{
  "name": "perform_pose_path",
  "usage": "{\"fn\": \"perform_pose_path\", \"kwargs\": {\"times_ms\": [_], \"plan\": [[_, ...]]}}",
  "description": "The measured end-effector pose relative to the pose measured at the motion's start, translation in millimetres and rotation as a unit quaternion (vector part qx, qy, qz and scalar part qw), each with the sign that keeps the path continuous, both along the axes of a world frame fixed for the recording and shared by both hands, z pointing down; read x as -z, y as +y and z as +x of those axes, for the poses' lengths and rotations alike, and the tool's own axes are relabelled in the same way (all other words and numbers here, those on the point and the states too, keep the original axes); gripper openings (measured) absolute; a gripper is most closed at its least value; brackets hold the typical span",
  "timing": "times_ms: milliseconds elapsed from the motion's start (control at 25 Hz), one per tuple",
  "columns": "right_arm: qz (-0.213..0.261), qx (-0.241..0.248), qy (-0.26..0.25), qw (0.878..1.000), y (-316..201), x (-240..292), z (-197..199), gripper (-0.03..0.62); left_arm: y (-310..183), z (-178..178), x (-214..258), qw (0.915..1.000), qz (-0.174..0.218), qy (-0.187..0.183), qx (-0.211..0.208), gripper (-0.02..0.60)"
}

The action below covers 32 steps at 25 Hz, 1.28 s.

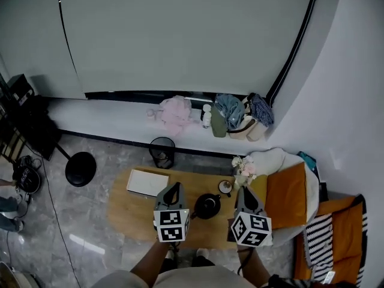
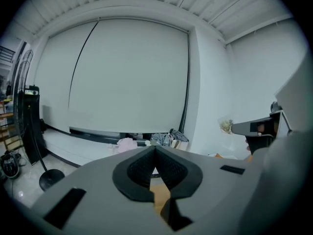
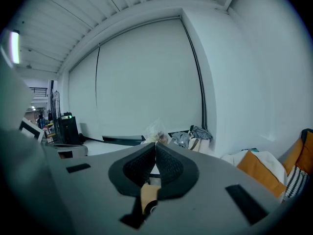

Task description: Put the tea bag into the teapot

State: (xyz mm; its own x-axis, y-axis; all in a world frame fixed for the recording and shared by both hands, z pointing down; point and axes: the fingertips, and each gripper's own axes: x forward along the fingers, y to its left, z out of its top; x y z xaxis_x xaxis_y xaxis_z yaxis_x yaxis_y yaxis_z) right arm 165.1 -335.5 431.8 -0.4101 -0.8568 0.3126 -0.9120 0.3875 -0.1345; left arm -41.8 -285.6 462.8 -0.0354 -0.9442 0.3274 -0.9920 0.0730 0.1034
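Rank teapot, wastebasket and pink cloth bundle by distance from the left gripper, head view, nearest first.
1. teapot, on the table, just right of the left gripper.
2. wastebasket, on the floor beyond the table.
3. pink cloth bundle, on the window ledge, farthest.

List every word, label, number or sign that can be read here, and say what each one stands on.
No readable text in any view.
On the marker cube of the left tool: black-and-white square patterns only, no letters or digits.
On the other marker cube, of the right tool: the same, patterns only.
On the white sheet on the table: any print is too small to tell.
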Motion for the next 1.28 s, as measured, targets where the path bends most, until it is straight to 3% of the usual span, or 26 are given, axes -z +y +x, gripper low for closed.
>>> {"fn": "perform_pose_path", "kwargs": {"times_ms": [600, 960, 1280], "plan": [[-0.058, -0.007, 0.008, 0.998, 13, -56, 19, 0.034, 5, 6, -46, 0.9994, -0.034, -0.003, 0.002, 0.005], [-0.116, 0.014, 0.014, 0.993, 26, -119, 2, 0.034, 15, 13, -113, 0.9959, -0.089, 0.014, 0.002, 0.005], [-0.157, 0.030, 0.022, 0.987, 33, -165, -5, 0.034, 17, 23, -152, 0.9936, -0.111, 0.022, -0.004, 0.005]]}}
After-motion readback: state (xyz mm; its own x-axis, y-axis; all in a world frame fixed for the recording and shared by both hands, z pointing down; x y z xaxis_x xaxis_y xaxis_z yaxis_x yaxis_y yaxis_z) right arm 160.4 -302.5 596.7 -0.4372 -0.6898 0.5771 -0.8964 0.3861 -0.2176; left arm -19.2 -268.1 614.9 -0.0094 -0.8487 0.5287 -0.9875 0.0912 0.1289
